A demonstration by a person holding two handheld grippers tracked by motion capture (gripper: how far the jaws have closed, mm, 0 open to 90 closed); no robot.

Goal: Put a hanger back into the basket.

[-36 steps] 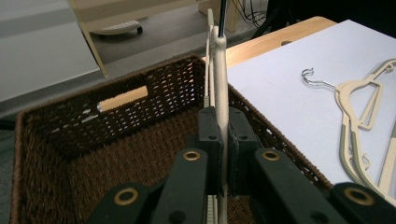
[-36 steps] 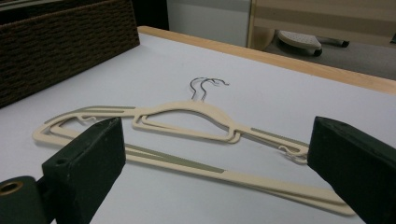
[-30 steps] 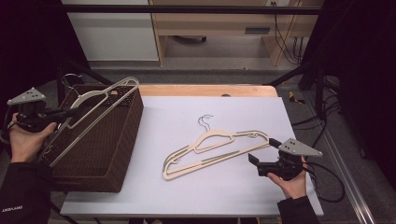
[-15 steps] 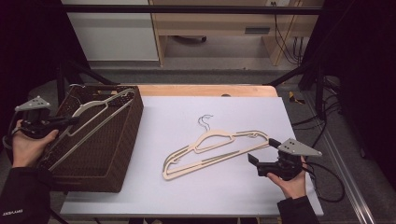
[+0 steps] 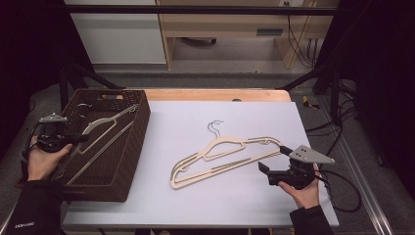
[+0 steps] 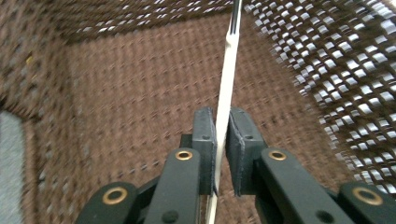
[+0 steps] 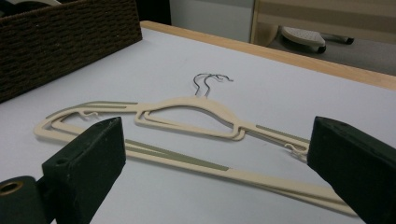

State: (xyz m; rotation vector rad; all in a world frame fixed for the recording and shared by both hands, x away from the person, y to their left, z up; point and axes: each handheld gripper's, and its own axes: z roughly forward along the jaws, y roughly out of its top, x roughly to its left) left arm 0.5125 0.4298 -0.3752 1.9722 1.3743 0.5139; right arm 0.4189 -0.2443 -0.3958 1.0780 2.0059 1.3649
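At the left of the high view, the left gripper [image 5: 73, 139] is closed tight on a cream hanger [image 5: 100, 128]. This hanger lies inside the brown woven basket [image 5: 139, 122], tilted, with one end up near the far rim. In the left gripper view the thin bar sits pinched between the two black pads [image 6: 204, 140], edge on. The hanger looks light, flat and stiff, and it may be a bit slippery, so the thin bar could turn in the grip. The basket walls stand high all around. I think the hanger must go in the long way, or its ends will bump the rim.

In the middle of the frame, more cream hangers [image 5: 222, 155] lie flat on the white counter [image 5: 205, 205]. It looks like two, one on top of the other, with wire hooks [image 5: 214, 128] pointing to the far side. They are thin, so it may be hard to get under them. The long bottom bar, near its right end, looks like a good place to hold.

At the lower right, the right gripper [image 5: 270, 166] is wide open and holds nothing. In the right gripper view the hangers' bar runs between its jaws, just ahead. There is lots of bare counter around it, and the front edge is close to the hand [image 5: 303, 192].
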